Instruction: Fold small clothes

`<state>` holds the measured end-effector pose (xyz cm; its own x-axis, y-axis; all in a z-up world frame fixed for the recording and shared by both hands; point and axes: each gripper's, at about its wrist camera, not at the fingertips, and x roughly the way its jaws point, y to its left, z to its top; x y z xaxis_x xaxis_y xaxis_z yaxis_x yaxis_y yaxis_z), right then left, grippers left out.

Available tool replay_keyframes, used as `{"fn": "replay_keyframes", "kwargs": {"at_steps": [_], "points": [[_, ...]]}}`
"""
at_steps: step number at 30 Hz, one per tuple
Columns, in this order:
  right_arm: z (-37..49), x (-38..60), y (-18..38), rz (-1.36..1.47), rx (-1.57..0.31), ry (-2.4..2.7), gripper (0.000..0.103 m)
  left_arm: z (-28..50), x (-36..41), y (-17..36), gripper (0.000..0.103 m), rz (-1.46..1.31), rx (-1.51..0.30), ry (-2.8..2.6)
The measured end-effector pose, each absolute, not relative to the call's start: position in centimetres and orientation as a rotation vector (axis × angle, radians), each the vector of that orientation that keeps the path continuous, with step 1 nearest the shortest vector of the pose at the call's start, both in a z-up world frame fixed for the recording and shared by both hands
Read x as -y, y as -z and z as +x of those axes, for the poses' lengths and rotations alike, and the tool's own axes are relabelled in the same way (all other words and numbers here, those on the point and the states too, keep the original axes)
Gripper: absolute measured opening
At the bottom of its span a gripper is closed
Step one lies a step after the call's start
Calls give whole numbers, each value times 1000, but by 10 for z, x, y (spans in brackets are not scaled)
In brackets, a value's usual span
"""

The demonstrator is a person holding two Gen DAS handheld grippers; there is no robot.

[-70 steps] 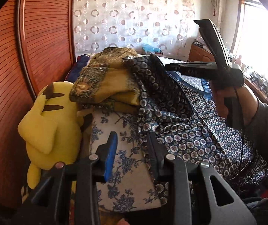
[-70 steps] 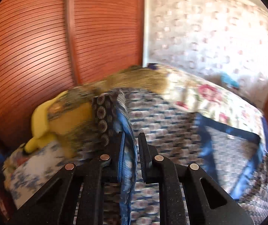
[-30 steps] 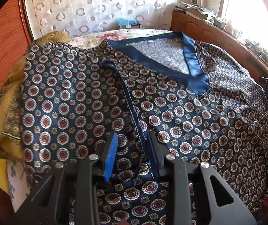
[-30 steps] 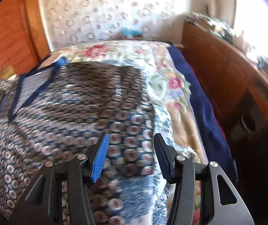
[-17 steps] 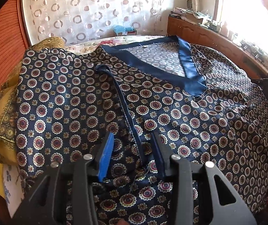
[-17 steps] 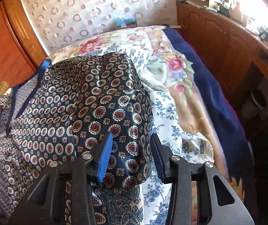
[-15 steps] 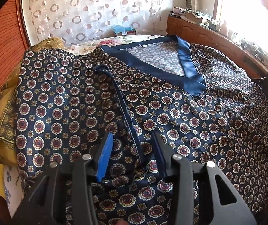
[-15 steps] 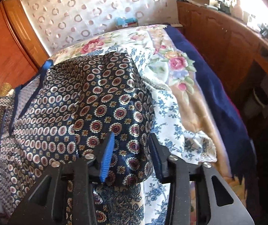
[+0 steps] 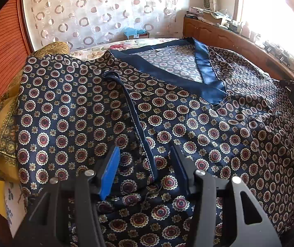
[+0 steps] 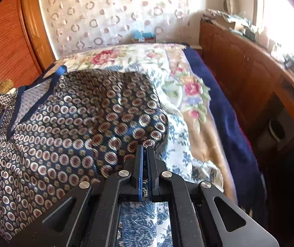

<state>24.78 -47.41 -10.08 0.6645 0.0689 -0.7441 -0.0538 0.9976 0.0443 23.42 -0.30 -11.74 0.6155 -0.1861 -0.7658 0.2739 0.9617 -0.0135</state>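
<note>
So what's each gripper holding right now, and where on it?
The right gripper is shut on the patterned top at its right side edge. The left gripper holds nothing; its jaws are opening over the folded sleeve hem.

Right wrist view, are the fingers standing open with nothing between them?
No, the right gripper has its fingers pressed together on an edge of the patterned top.
</note>
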Motion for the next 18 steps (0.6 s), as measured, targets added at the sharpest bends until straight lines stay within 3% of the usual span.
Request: {"fn": "replay_keyframes", "kwargs": {"at_steps": [12,18], "points": [[240,409,51,-62,-690,-232,0,234,6,118,60,114,-874,282],[233,356,62,-150,-712,-348,0,234,13,120,77,132,-886,318]]}}
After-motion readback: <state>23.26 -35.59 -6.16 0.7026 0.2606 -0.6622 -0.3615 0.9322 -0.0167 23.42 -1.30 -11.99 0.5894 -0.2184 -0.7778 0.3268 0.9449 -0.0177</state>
